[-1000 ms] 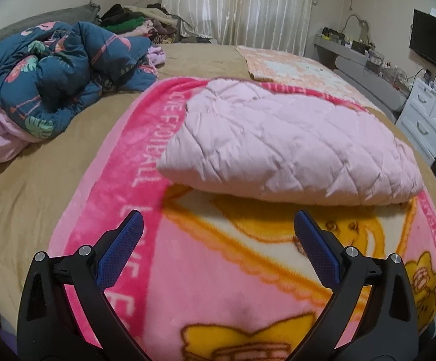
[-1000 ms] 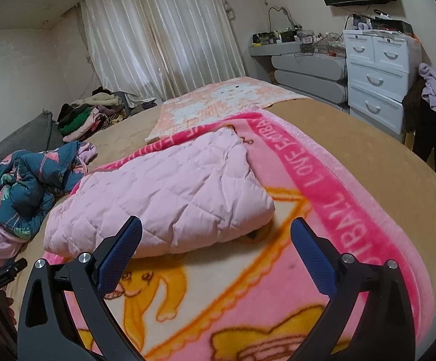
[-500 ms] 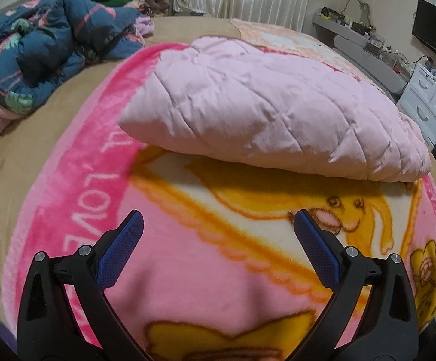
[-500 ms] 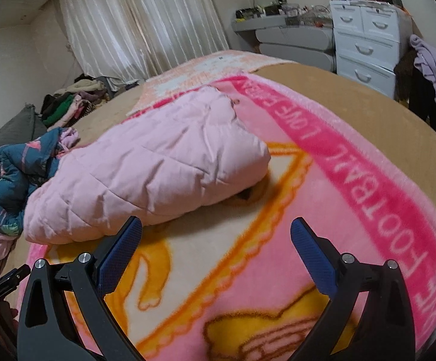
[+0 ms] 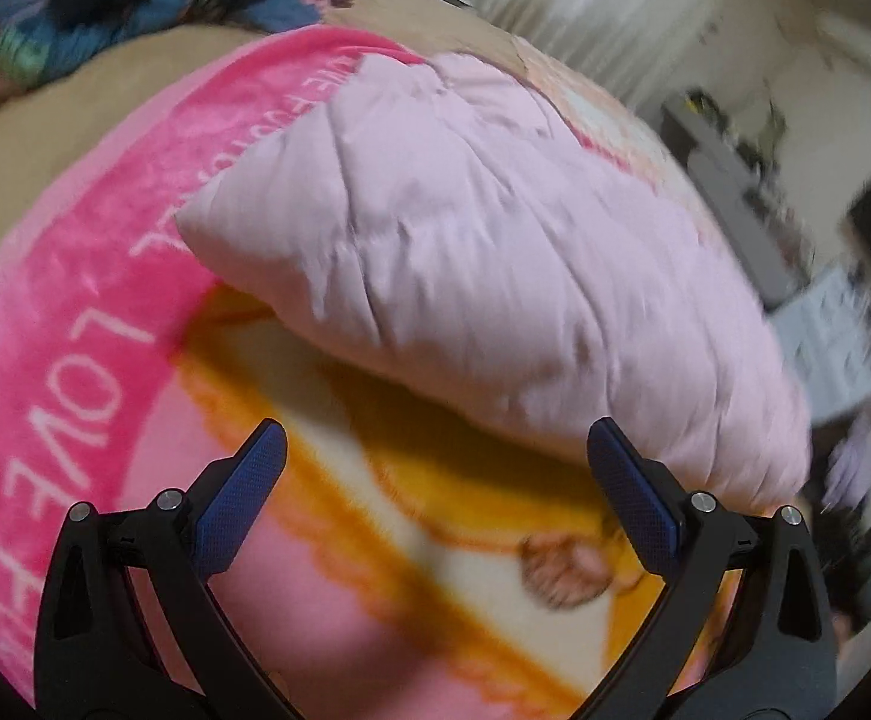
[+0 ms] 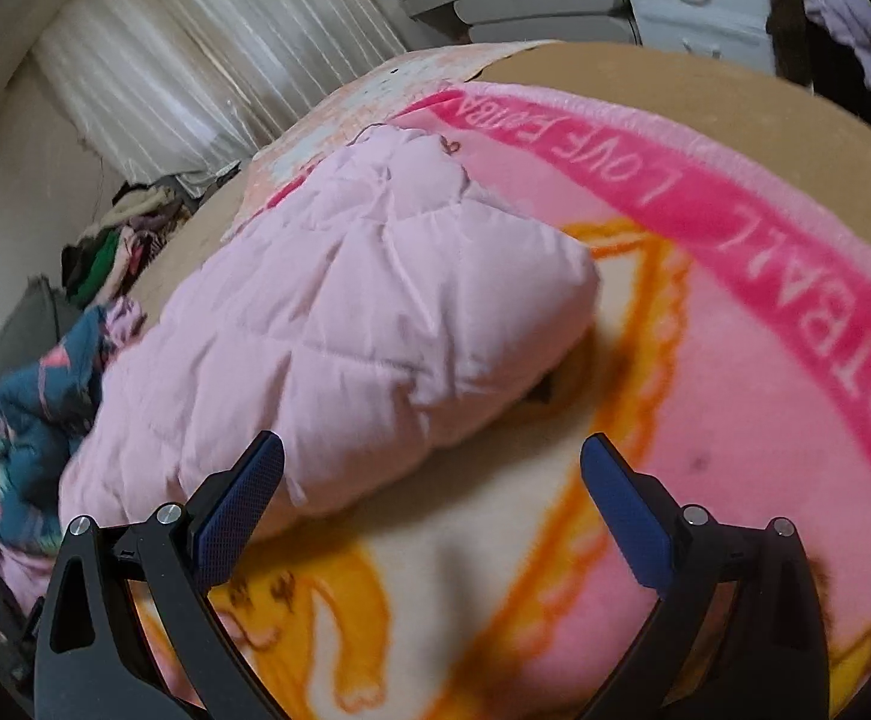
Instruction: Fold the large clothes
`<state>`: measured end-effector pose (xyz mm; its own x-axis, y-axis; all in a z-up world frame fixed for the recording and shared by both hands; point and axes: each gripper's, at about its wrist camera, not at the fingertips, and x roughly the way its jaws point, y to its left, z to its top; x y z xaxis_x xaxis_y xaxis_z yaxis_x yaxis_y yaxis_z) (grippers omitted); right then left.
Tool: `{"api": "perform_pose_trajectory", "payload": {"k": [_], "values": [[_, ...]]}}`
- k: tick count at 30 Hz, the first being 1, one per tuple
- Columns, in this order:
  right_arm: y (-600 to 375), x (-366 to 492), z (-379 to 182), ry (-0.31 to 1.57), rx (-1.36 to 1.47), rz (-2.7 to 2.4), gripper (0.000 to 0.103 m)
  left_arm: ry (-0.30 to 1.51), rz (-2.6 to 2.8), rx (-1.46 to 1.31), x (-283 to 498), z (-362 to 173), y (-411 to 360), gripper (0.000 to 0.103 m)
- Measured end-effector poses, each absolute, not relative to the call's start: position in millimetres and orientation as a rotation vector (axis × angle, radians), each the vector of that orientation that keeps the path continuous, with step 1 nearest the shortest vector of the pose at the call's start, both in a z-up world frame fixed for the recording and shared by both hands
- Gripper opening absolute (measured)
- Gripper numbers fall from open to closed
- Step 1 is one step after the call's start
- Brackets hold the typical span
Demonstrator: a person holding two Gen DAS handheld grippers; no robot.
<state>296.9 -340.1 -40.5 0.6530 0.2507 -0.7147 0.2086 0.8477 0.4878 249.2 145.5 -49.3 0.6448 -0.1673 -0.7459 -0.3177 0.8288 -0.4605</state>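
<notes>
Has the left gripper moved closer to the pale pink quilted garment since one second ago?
Yes. The left gripper advanced toward the pale pink quilted garment lying on the pink blanket.

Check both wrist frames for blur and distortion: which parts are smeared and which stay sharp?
Left wrist: heavy motion blur on the pink quilted garment, the cartoon blanket and the room behind; the left gripper stays sharp. Right wrist: milder smear, quilting seams on the garment readable, right gripper crisp. Both: fisheye bowing, dark corners.
</notes>
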Motion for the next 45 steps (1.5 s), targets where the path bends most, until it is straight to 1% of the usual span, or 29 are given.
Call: {"api": "perform_pose_trajectory", "payload": {"k": [6, 15, 20, 25, 27, 28, 29, 30, 32, 33, 34, 35, 38, 42, 45], "values": [[-342, 331, -61, 0.920, 0.689, 0.014, 0.099, 0.842, 0.159, -0.752, 271, -55, 164, 0.094], [-337, 356, -74, 0.906, 0.682, 0.036, 0.099, 0.812, 0.241, -0.905, 301, -66, 172, 0.095], [-338, 365, -83, 0.893, 0.701, 0.063, 0.099, 0.798, 0.266, -1.005, 315, -91, 176, 0.095], [-339, 376, -87, 0.885, 0.709, 0.085, 0.099, 0.757, 0.247, -0.999, 323, -96, 177, 0.095], [-339, 379, -87, 0.873, 0.701, 0.101, 0.098, 0.750, 0.247, -0.956, 324, -89, 174, 0.092], [-339, 381, -86, 0.867, 0.691, 0.111, 0.092, 0.744, 0.244, -0.922, 324, -84, 170, 0.086], [-336, 382, -83, 0.858, 0.667, 0.126, 0.084, 0.740, 0.242, -0.892, 325, -81, 167, 0.079], [-333, 382, -79, 0.849, 0.629, 0.135, 0.080, 0.732, 0.235, -0.845, 325, -74, 163, 0.076], [-324, 382, -70, 0.837, 0.541, 0.151, 0.060, 0.720, 0.218, -0.749, 326, -59, 154, 0.059], [-319, 382, -63, 0.833, 0.482, 0.157, 0.055, 0.715, 0.212, -0.711, 326, -53, 149, 0.055], [-314, 382, -57, 0.828, 0.432, 0.164, 0.048, 0.711, 0.208, -0.663, 327, -46, 144, 0.049], [-310, 381, -50, 0.822, 0.388, 0.169, 0.042, 0.706, 0.204, -0.613, 328, -38, 139, 0.043], [-296, 379, -33, 0.795, 0.244, 0.177, 0.035, 0.691, 0.194, -0.526, 330, -23, 130, 0.035], [-272, 369, -12, 0.752, 0.007, 0.165, 0.031, 0.674, 0.180, -0.445, 324, -5, 123, 0.033], [-266, 356, 5, 0.700, -0.084, 0.178, 0.029, 0.664, 0.171, -0.410, 315, 7, 119, 0.031]]}}
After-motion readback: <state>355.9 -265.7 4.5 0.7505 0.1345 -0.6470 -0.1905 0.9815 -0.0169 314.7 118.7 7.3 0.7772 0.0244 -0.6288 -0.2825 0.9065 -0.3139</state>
